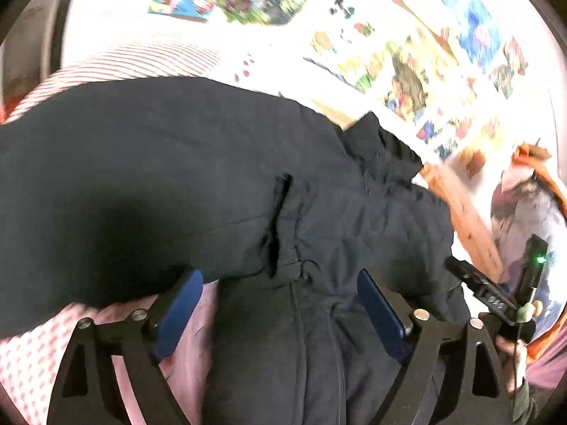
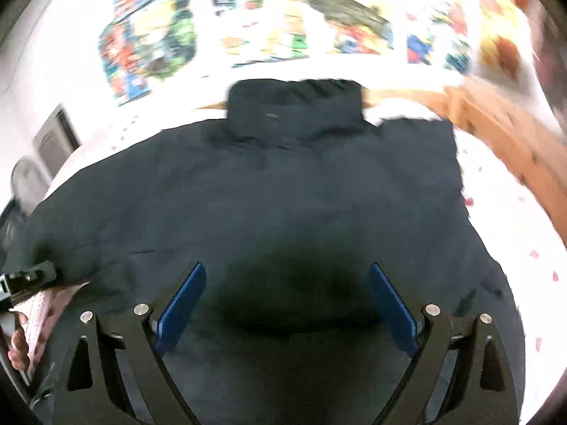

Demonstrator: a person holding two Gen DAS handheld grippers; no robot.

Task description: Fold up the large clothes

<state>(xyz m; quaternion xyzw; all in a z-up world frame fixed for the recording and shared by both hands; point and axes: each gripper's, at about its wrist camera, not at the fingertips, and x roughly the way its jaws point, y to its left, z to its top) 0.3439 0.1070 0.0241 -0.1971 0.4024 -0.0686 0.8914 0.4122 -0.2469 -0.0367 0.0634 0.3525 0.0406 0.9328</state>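
Pink bedsheet (image 2: pixel 496 212) shows beyond dark jacket (image 2: pixel 265 194) edges; both grippers wide.

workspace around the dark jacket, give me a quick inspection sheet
surface: bed with a pink-and-white patterned cover, wooden frame at its far edge
job's things: large dark navy padded jacket spread flat, collar at the far end, a fold running across it in the left wrist view
clutter: nothing seen on the cover besides the jacket
grippers: left hand-held gripper open, blue pads apart above the jacket's near edge, gripping nothing; right hand-held gripper open over the jacket's middle, gripping nothing
cables: nothing seen
surroundings: white wall with colourful posters; both views blurred, so finer detail cannot be told
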